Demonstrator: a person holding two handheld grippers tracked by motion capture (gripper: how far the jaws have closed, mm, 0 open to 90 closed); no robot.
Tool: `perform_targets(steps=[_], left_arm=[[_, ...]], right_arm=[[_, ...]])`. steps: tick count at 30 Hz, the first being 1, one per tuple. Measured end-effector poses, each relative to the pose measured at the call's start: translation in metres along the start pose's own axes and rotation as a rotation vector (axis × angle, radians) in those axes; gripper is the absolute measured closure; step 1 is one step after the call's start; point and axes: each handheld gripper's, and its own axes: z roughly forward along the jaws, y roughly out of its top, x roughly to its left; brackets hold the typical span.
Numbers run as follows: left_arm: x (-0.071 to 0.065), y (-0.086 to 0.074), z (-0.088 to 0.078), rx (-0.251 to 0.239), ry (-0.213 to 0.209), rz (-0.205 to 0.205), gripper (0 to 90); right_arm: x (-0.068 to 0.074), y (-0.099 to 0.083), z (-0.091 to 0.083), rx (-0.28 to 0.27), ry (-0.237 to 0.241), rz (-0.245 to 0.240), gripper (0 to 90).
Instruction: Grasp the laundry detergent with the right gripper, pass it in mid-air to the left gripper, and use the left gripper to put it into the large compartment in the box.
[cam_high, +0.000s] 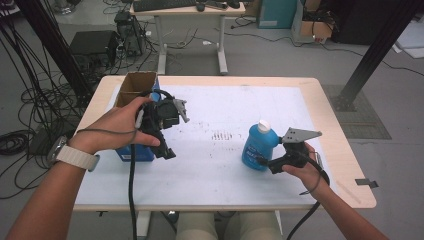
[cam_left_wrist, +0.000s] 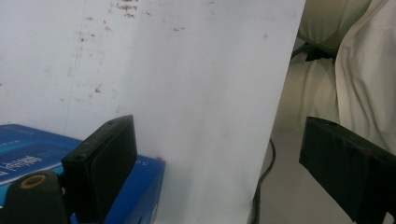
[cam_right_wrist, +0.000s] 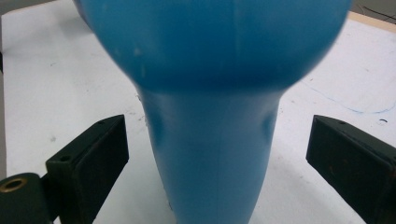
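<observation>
Leftmost in the high view, the person's left hand (cam_high: 117, 129) held the left gripper (cam_high: 167, 150) at the left centre of the frame, over the left part of the table (cam_high: 330, 130), with its black body tilted and its jaws pointing down toward the white sheet (cam_high: 220, 175). Just beside it, at the upper left of the sheet, stood an open cardboard box (cam_high: 136, 85), and a blue box (cam_high: 142, 152) lay below the hand. In the left gripper view its jaws stood well apart with nothing between them; the blue box (cam_left_wrist: 28, 154) sat in the lower left corner behind the left jaw, the white sheet (cam_left_wrist: 187, 93) ran across the middle, and the person's light trousers (cam_left_wrist: 345, 70) showed at the right.

Further right in the high view, the blue bottle (cam_high: 259, 147) with a white cap stood upright at the right centre of the sheet. The right gripper (cam_high: 265, 161), held by the right hand (cam_high: 305, 167), reached it from the right. In the right gripper view the blue bottle (cam_right_wrist: 215, 140) rose between the jaws, which stood apart on either side with a clear gap to the plastic.
</observation>
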Motion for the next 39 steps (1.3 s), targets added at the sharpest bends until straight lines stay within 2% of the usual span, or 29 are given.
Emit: perform_targets(steps=[5, 21, 28, 29, 39], left_arm=[[0.000, 0.000, -0.001, 0.000, 0.002, -0.003, 11.6], [0.000, 0.002, 0.001, 0.003, -0.001, -0.002, 11.6], [0.001, 0.001, 0.001, 0.001, -0.002, -0.005, 11.7], [0.001, 0.001, 0.001, 0.002, -0.002, -0.005, 11.6], [0.001, 0.001, 0.002, 0.008, -0.004, -0.003, 11.7]], right_arm=[[0.000, -0.002, 0.001, -0.014, 0.001, 0.010, 6.8], [0.000, -0.002, 0.008, -0.031, 0.002, -0.002, 10.8], [0.002, -0.004, 0.011, -0.042, 0.006, 0.007, 12.4], [0.003, -0.005, 0.011, -0.037, 0.001, 0.020, 12.8], [0.002, -0.006, 0.015, -0.065, 0.009, 0.003, 15.9]])
